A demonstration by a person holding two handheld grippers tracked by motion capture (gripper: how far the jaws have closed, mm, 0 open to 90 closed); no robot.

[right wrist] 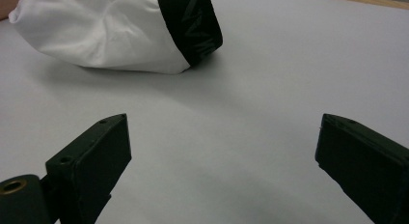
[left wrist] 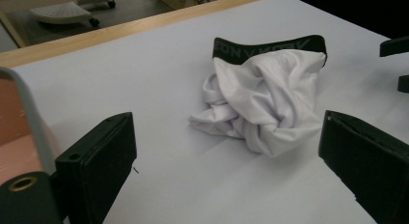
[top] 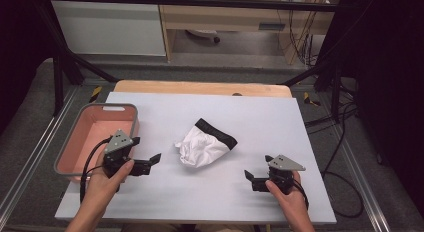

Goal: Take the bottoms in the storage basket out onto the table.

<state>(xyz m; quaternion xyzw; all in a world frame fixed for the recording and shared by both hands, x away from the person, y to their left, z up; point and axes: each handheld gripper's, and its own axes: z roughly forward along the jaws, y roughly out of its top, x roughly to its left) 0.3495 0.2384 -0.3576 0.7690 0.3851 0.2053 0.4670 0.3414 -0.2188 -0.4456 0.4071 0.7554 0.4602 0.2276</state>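
A crumpled white garment point(top: 202, 147) with a black waistband point(top: 217, 132) lies in the middle of the white tabletop point(top: 260, 117). My left gripper point(top: 146, 150) is held just left of it, open, its jaws pointing at the cloth and nothing between them. In the left gripper view the garment point(left wrist: 265, 98) lies a short way ahead of the spread jaws of the left gripper point(left wrist: 226, 156). My right gripper point(top: 258, 166) rests at the front right, open and empty, a little apart from the cloth. The right gripper view has the garment point(right wrist: 101, 31) at the upper left, beyond the right gripper point(right wrist: 224, 156).
A pink basket with a grey rim point(top: 86, 109) stands at the table's left edge, right beside my left hand; its rim point(left wrist: 29, 108) is near the left jaw. A wooden edge point(top: 200, 87) runs along the back. Cables point(top: 345, 142) hang off the right side.
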